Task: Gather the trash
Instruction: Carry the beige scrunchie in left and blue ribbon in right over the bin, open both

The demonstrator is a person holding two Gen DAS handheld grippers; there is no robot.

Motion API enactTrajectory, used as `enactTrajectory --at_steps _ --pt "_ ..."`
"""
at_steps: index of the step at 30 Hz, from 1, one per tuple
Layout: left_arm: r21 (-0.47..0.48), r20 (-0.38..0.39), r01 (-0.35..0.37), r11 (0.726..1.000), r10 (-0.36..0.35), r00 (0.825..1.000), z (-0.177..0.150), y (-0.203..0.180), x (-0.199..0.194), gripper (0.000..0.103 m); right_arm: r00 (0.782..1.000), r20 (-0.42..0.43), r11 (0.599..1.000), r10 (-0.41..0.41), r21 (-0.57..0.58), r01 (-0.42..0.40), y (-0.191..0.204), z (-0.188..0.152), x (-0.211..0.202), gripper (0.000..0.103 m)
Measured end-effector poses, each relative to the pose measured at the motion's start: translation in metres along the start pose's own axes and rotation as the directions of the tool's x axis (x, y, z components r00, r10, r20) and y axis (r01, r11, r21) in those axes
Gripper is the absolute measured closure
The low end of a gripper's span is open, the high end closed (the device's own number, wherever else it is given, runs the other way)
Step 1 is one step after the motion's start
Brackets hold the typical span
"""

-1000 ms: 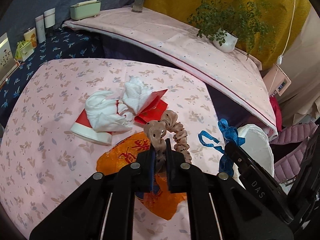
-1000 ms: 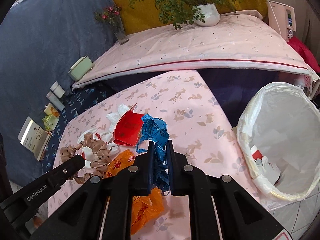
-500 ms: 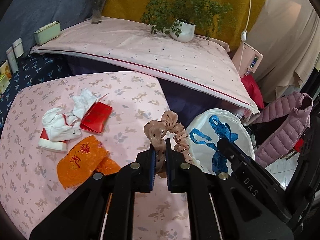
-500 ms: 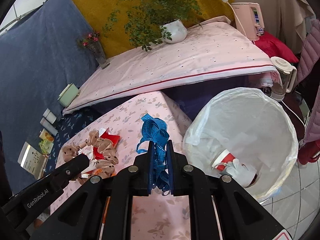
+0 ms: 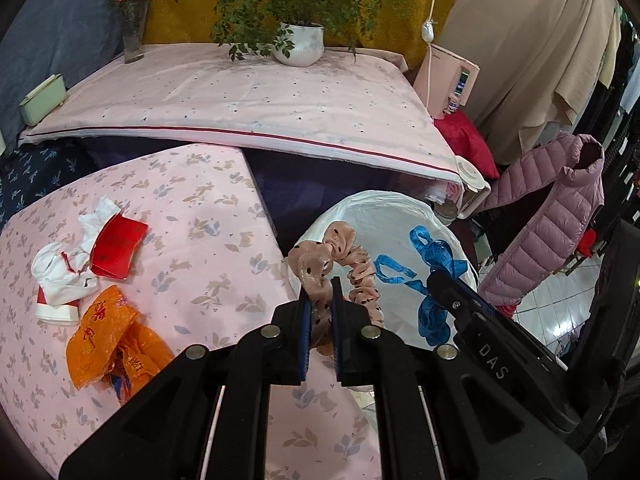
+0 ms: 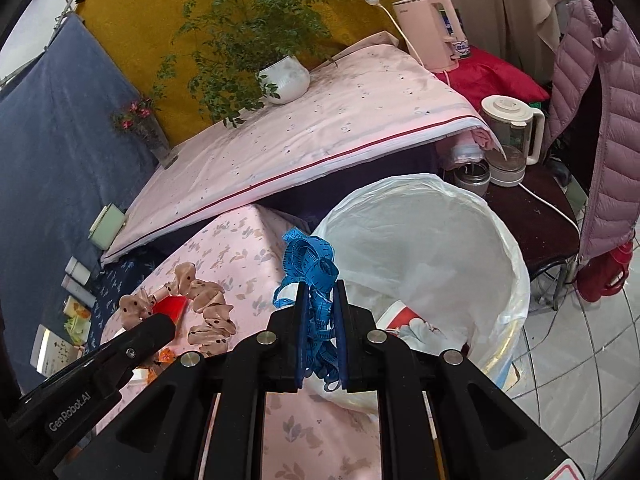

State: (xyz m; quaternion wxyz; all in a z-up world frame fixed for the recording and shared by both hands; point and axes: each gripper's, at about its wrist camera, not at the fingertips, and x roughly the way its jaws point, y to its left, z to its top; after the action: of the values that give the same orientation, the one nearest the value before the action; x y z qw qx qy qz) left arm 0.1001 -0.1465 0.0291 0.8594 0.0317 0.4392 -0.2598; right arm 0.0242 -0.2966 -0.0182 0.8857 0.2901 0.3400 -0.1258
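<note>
- Trash bin lined with white plastic bag sits beside my pink floral desk.
- My left tongs are clamped on a beige dotted fabric scrunchie.
- My right tongs are clamped on a tangled blue measuring tape.

Both your wrist cams sit close behind their black fingers, angled down. Each looks across the pink floral tablecloth's far corner toward the white-lined trash bin, so both share that bin and the pale pink padded bench behind.
</note>
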Motion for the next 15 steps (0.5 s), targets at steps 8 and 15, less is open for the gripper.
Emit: enactTrajectory --at_steps 8,15 --pt "0.039 -0.044 0.050 0.998 -0.048 0.998 0.001 -0.023 0.026 0.095 0.999 -0.001 0.998 -0.038 0.057 0.038 -0.035 0.004 0.002 0.092" --pt "0.060 -0.071 0.058 0.997 -0.053 0.996 0.001 -0.036 0.043 0.094 0.998 -0.010 0.995 -0.057 0.082 0.058 -0.051 0.005 0.009 0.092"
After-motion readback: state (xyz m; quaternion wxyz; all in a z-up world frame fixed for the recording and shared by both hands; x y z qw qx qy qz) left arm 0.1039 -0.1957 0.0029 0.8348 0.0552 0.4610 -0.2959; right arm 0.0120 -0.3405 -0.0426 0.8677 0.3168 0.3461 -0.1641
